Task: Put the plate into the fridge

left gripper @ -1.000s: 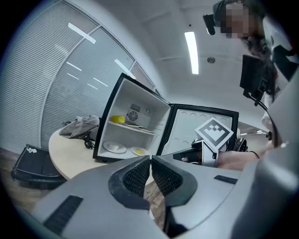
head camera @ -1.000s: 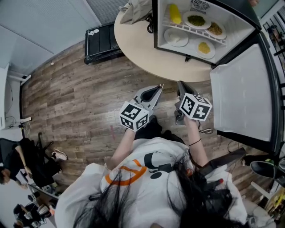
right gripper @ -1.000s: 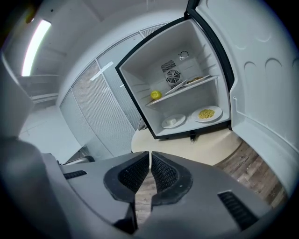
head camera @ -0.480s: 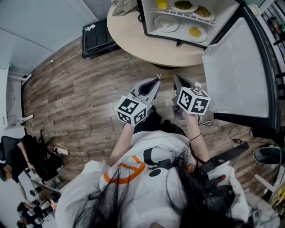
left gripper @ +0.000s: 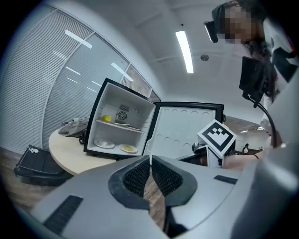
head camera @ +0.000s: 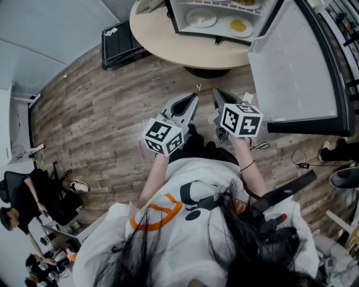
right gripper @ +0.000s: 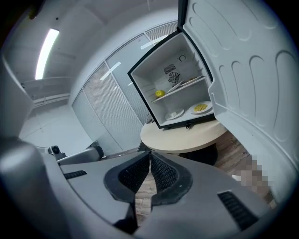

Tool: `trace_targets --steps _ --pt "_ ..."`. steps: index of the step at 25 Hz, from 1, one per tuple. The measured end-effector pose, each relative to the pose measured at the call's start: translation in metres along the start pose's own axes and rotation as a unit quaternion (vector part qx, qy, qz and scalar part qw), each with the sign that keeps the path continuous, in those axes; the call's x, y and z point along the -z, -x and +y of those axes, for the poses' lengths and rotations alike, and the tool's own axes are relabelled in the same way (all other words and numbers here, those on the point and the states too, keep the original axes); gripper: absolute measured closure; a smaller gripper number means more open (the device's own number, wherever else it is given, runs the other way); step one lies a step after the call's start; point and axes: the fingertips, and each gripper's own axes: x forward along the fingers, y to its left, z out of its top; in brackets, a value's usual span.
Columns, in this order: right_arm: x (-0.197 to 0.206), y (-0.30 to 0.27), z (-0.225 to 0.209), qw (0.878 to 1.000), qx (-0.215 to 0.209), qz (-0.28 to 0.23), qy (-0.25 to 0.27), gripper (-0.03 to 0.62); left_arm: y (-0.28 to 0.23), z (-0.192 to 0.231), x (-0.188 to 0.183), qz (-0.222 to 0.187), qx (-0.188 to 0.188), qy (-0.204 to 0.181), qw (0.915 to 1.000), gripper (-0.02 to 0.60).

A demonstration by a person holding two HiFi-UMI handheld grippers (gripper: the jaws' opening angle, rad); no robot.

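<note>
The small fridge (head camera: pixel 216 17) stands open on a round table (head camera: pixel 185 47), its door (head camera: pixel 291 61) swung to the right. On its lower level lie a white plate (head camera: pixel 201 17) and a plate with yellow food (head camera: pixel 238 26). Both show again in the left gripper view, white plate (left gripper: pixel 104 144) and food plate (left gripper: pixel 128 148), and in the right gripper view, white plate (right gripper: pixel 174 114) and food plate (right gripper: pixel 200 108). My left gripper (head camera: pixel 196 94) and right gripper (head camera: pixel 215 92) hang side by side over the wooden floor, short of the table. Each is shut and empty, as the left gripper (left gripper: pixel 150 158) and right gripper (right gripper: pixel 149 154) views show.
A black case (head camera: pixel 120 40) lies on the floor left of the table. A grey cloth (left gripper: pixel 74 126) sits on the table beside the fridge. A yellow item (right gripper: pixel 160 93) is on the fridge's upper shelf. Cables (head camera: pixel 300 162) trail on the floor at right. A seated person (head camera: pixel 22 204) is at far left.
The fridge and table have slid toward the top edge of the head view, so I stand farther back from them. Both grippers stay shut and side by side.
</note>
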Motion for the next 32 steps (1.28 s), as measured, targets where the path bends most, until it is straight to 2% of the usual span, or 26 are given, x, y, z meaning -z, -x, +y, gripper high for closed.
trace_targets --steps 23,32 --pt "-0.007 0.025 -0.014 1.0 -0.009 -0.011 -0.002 0.568 -0.001 -0.033 -0.004 -0.008 -0.005 -0.023 0.9997 0.572" --pt "-0.005 0.026 -0.012 1.0 -0.028 -0.006 0.007 0.568 -0.004 -0.046 -0.004 -0.006 -0.007 -0.034 0.9994 0.572"
